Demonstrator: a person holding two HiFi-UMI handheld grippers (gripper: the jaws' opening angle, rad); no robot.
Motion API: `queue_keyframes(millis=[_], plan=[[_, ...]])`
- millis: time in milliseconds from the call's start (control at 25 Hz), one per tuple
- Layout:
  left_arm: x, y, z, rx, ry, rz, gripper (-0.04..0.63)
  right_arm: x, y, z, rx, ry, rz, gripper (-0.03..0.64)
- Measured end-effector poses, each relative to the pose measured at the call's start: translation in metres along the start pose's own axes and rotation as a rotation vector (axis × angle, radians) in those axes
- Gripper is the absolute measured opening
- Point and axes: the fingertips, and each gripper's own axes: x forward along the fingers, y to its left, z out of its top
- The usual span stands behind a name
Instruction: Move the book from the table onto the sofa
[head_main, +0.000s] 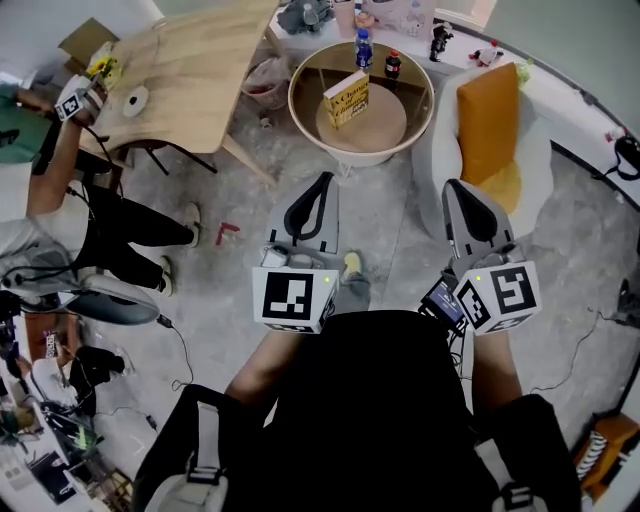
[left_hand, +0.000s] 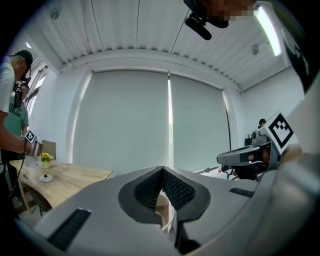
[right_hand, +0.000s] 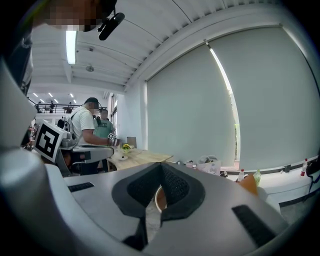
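A yellow book (head_main: 347, 98) stands upright on the round glass-topped table (head_main: 410, 115) at the top middle of the head view. To its right is the white sofa (head_main: 440, 150) with an orange cushion (head_main: 488, 118). My left gripper (head_main: 321, 186) and right gripper (head_main: 459, 190) are held side by side over the floor, short of the table, both pointing toward it. Each one is shut, pads together, with nothing between them. In the left gripper view the left gripper (left_hand: 162, 173) faces a blind-covered window. In the right gripper view the right gripper (right_hand: 160, 171) shows a bit of the table's rim (right_hand: 158, 199) below its tips.
A long wooden table (head_main: 190, 70) stands at the upper left, and a person (head_main: 60, 140) with another gripper is at its end. Two bottles (head_main: 364, 48) stand at the back of the round table. Cables and gear (head_main: 60, 380) lie on the floor at left.
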Motion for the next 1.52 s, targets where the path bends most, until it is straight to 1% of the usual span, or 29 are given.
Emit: queue_keyframes(millis=[320,440,560,840,920,1040,1200,1320,1520], plan=[[0.019,0.039,0.004,0.008,0.003,-0.010,0.011,0.042,0.006,0.016,-0.022,-0.006,-0.006,0.009],[0.027,0.058,0.006,-0.010,-0.013,-0.014,0.011,0.060,0.011,0.020,-0.027,-0.008,-0.017,0.009],[0.034,0.072,0.001,0.005,0.002,-0.031,0.011,0.076,0.014,0.022,-0.029,-0.007,-0.029,0.009],[0.044,0.098,-0.008,0.001,0.005,-0.054,0.011,0.099,0.018,0.023,-0.041,-0.009,-0.065,0.009],[0.044,0.102,-0.008,-0.001,0.004,-0.057,0.011,0.102,0.019,0.025,-0.046,-0.010,-0.071,0.009],[0.050,0.105,-0.002,-0.029,-0.031,-0.059,0.011,0.105,0.012,0.031,-0.061,-0.013,-0.094,0.009],[0.053,0.108,-0.001,-0.014,-0.030,-0.061,0.011,0.102,0.006,0.037,-0.095,-0.006,-0.107,0.009],[0.054,0.107,0.002,-0.021,-0.028,-0.061,0.011,0.098,-0.001,0.041,-0.105,0.004,-0.116,0.009],[0.059,0.105,0.008,-0.020,-0.048,-0.061,0.011,0.101,-0.007,0.042,-0.120,-0.005,-0.111,0.009]])
